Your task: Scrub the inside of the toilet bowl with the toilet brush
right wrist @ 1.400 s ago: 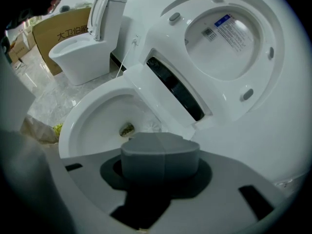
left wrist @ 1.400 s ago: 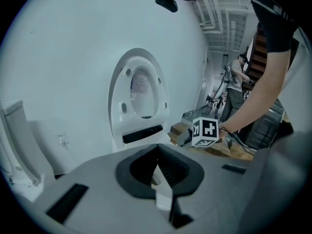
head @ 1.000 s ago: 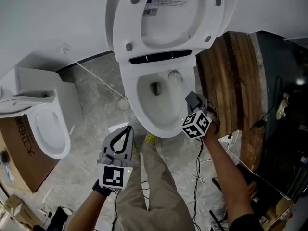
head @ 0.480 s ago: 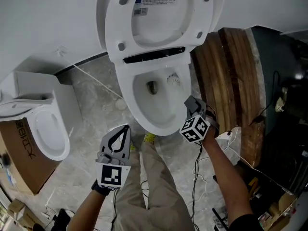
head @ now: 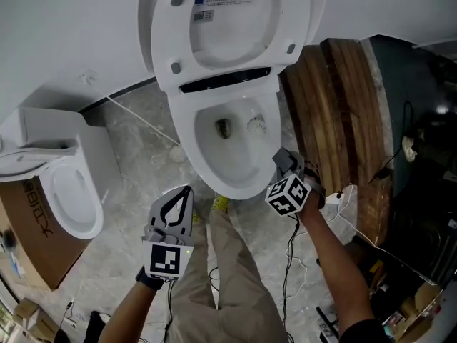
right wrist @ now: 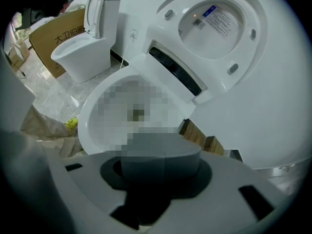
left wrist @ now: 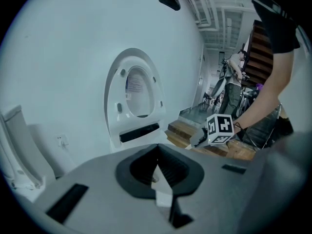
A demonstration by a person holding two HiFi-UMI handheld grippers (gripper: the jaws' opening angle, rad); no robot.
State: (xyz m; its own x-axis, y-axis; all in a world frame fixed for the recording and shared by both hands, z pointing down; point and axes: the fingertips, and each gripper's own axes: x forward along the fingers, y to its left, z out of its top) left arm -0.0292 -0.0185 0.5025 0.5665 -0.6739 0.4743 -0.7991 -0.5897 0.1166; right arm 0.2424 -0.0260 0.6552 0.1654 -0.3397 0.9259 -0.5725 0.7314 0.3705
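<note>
Two grippers show, each in one of the person's hands. The right gripper [head: 285, 160] has its jaws clamped on the grey handle of the toilet brush [head: 255, 125], whose pale bristled head sits inside the white ceramic toilet bowl [head: 207, 166], just beside the dark drain hole [head: 223, 128]. The left gripper [head: 185, 194] hangs over the grey marbled floor [head: 136, 156] in front of the bowl, jaws pressed together on nothing. Behind the bowl, the white oval seat and lid [head: 228, 20] stand raised. Brown wooden planks [head: 335, 113] lie to the right; a second white toilet [head: 64, 191] stands well apart on the left.
</note>
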